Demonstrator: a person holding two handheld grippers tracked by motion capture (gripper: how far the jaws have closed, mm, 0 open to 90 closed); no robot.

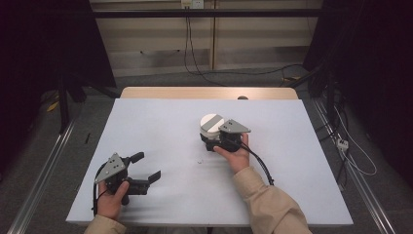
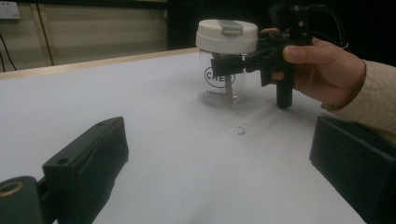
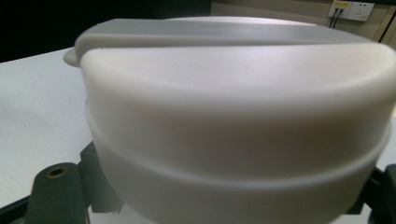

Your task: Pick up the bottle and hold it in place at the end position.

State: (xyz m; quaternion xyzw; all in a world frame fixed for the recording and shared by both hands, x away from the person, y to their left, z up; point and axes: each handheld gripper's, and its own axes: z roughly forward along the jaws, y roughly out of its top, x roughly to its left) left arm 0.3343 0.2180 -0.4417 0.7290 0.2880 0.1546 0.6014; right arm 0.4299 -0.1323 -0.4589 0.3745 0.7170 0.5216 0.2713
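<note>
Now, jar (image 2: 223,70): upright on table (image 1: 160,126), between right gripper (image 2: 229,63) jaws.
Right gripper: clamped on jar, under lid (image 3: 233,93).
Left gripper (image 1: 146,168): jaws apart, holding nothing, well apart from jar.

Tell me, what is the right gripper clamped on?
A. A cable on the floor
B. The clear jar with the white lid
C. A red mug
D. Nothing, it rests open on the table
B: the right gripper has its jaws closed around the clear jar, just beneath its white lid.
</note>
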